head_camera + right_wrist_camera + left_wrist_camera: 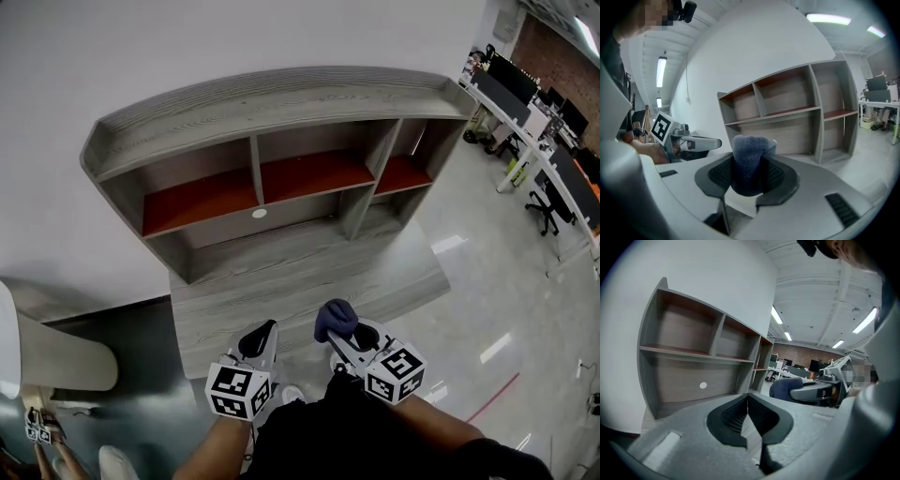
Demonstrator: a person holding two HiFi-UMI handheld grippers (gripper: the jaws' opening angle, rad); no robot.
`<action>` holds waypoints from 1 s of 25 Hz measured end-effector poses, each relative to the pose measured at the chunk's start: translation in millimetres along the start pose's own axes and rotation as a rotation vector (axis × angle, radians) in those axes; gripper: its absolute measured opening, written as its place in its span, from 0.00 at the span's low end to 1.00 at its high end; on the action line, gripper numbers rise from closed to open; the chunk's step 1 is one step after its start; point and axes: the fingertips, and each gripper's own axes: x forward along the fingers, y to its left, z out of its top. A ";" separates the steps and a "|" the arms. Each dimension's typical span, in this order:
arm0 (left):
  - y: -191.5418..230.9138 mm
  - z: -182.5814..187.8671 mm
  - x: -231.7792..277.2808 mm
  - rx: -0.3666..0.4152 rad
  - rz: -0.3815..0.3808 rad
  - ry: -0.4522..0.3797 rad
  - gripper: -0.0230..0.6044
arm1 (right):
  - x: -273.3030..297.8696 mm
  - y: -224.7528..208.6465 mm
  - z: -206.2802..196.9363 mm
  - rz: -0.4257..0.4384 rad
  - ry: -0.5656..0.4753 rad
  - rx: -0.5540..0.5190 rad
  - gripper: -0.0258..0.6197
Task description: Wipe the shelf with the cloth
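The right gripper (749, 180) is clamping a bunched dark-blue cloth (750, 152) in its jaws, hovering short of the grey wood-grain desk (300, 277). The left gripper (748, 404) is sitting empty, jaws closed. Wiping the grey, red-boarded shelf (281, 178) is seemingly not yet starting.

Both grippers were held low and close to the torso, side by side, jaws pointing forward, a forearm (211, 452) running back from each toward the body. Left gripper (261, 334): jaws closed against each other, nothing between them. Right gripper (345, 336): jaws clamped on a bunched dark blue cloth (335, 317) that stuck up past the tips.
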 end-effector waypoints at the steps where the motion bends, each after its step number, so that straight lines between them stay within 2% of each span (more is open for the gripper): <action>1: -0.3 0.2 4.1 -0.001 0.001 0.003 0.05 | 1.7 -3.9 1.4 0.003 -0.002 0.000 0.25; 8: 5.7 15.7 40.1 0.001 0.057 0.009 0.05 | 29.6 -44.1 23.3 0.071 -0.009 -0.014 0.25; 15: 14.9 50.2 85.6 -0.014 0.143 -0.036 0.05 | 52.5 -86.8 58.9 0.166 -0.022 -0.076 0.25; 25: 25.3 73.3 117.3 -0.040 0.303 -0.069 0.05 | 72.8 -129.5 87.7 0.291 -0.038 -0.150 0.25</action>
